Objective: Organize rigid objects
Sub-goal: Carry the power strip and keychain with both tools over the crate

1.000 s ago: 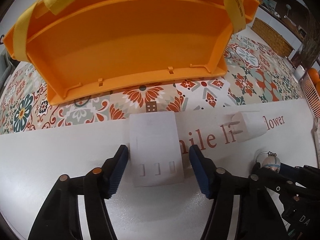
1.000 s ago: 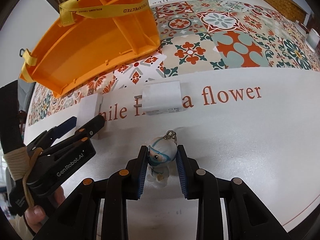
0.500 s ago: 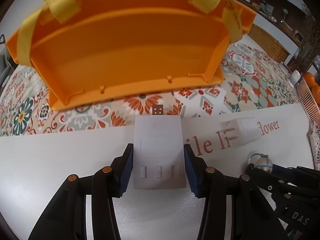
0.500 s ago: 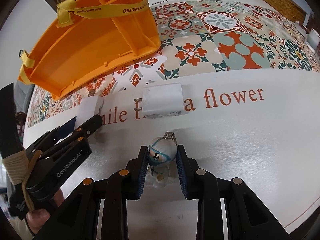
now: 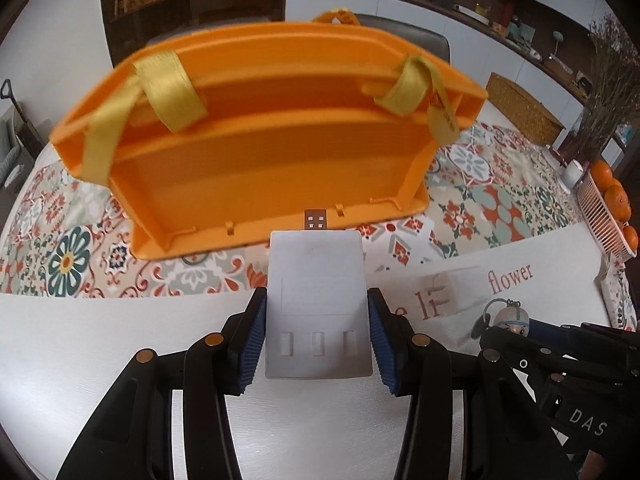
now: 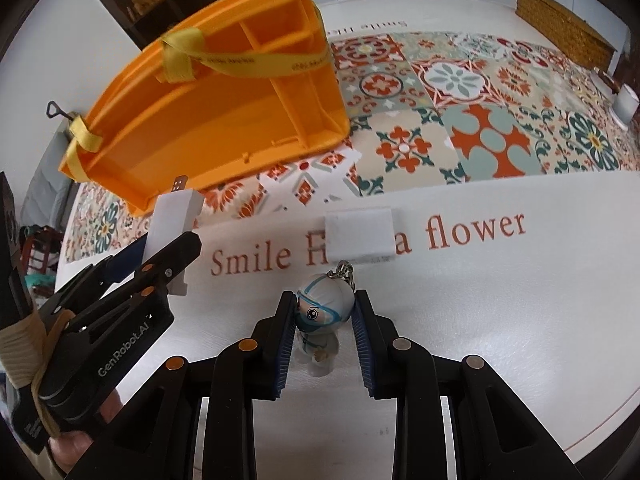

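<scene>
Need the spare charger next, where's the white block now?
In the right wrist view the white block lies on the table, covering the printed lettering, just beyond the astronaut keychain.

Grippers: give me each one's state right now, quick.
Left gripper: closed on the white USB adapter.
Right gripper: closed on the astronaut keychain figure.
</scene>
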`<state>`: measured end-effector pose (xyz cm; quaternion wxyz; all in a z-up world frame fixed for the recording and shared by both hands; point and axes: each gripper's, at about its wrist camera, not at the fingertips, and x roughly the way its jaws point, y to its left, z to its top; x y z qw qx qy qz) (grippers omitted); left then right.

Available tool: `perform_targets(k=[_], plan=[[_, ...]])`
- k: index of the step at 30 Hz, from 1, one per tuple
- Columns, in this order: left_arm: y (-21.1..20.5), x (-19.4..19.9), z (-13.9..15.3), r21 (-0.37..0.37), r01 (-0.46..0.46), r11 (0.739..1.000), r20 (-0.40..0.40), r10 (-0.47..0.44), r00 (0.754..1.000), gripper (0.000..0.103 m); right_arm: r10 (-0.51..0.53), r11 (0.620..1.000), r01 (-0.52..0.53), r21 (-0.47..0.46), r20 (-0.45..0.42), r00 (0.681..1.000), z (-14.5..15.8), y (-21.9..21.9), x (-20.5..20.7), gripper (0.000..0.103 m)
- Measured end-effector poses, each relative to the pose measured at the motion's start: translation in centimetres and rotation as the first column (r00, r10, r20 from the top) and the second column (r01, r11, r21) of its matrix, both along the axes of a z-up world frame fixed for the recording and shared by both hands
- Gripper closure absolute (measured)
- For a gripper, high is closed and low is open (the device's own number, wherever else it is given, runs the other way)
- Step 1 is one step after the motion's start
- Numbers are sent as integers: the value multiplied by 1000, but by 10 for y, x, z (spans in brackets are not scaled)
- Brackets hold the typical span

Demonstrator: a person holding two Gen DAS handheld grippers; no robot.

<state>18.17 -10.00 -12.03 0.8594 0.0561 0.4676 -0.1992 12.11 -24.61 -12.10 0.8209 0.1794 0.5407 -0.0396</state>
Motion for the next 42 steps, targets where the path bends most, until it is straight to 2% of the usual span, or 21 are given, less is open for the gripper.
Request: perform_targets(k=[20, 42], plan=[[33, 2, 70, -47, -30, 998, 103, 35, 994, 55, 66, 997, -61, -43, 124, 990, 64, 31, 14, 74], [62, 27, 119, -64, -72, 995, 212, 84, 974, 55, 122, 991, -103, -86, 266, 956, 119, 61, 47, 74]])
